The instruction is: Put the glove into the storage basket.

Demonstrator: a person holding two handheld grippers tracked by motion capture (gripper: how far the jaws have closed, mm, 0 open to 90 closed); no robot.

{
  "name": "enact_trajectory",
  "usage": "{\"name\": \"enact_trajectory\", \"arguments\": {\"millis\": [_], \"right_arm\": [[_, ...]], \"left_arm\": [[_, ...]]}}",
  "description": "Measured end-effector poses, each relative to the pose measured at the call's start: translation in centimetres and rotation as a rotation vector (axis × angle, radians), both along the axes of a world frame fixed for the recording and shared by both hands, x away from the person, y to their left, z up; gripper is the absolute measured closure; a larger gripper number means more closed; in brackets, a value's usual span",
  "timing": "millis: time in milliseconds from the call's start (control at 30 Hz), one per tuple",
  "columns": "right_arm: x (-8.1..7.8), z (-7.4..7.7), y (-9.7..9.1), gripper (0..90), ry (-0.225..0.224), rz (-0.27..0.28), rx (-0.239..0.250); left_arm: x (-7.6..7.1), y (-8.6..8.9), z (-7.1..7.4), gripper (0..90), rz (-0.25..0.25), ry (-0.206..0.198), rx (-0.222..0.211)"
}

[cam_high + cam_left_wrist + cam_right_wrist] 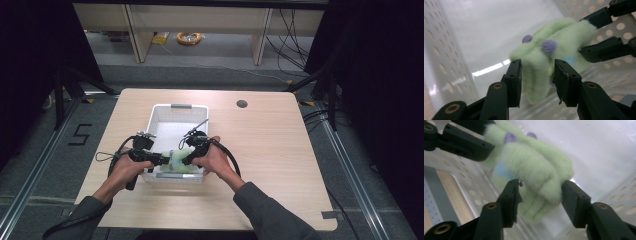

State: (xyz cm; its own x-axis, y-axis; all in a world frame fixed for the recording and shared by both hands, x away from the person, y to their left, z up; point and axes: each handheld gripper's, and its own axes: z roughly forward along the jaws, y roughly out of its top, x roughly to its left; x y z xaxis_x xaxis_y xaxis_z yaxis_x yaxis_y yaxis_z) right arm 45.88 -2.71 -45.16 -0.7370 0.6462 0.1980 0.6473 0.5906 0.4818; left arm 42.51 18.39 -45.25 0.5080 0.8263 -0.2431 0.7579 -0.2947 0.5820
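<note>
Black jaws of left gripper point(537, 75) and right gripper point(540, 195) apart, loose around fuzzy green plush toy point(554, 50). Toy at 6 o'clock in white basket point(165, 112). Best to let go gently, then lift straight up.

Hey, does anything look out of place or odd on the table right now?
Nothing stands out. The green fuzzy toy sits in the white perforated basket's near end, between the open jaws of the left claw and right claw. Nothing looks spilled or damaged.

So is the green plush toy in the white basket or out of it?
In. The green plush toy sits within the white basket's perforated walls, near its front end.
</note>
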Motion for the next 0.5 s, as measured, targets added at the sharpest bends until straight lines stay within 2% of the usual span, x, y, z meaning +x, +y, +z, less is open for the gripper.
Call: {"name": "enact_trajectory", "arguments": {"millis": [67, 100, 167, 233, 333, 500], "right_arm": [[0.0, 0.1, 0.1, 47.1, 0.001, 0.000, 0.000], [-0.1, 0.5, 0.0, 43.0, -0.027, 0.000, -0.012], [0.0, 0.9, 0.0, 40.6, -0.040, 0.006, -0.021], [0.0, 1.1, 0.0, 40.4, -0.035, -0.004, -0.018], [-0.1, 2.2, -0.5, 38.8, -0.063, -0.014, 0.010], [-0.4, 3.0, -1.6, 37.7, -0.073, -0.016, 0.050]], "left_arm": [[0.0, 0.0, 0.1, 56.3, 0.002, -0.001, -0.007], [-0.1, -0.2, 0.2, 53.9, 0.017, -0.022, -0.008], [-0.2, -0.2, 0.3, 52.9, 0.019, -0.035, -0.002], [-0.3, -0.3, 0.5, 50.9, 0.023, -0.035, -0.008], [-0.7, -0.6, 1.0, 47.1, 0.030, -0.065, -0.015], [-1.2, -0.8, 1.6, 40.8, 0.041, -0.080, -0.040]]}}
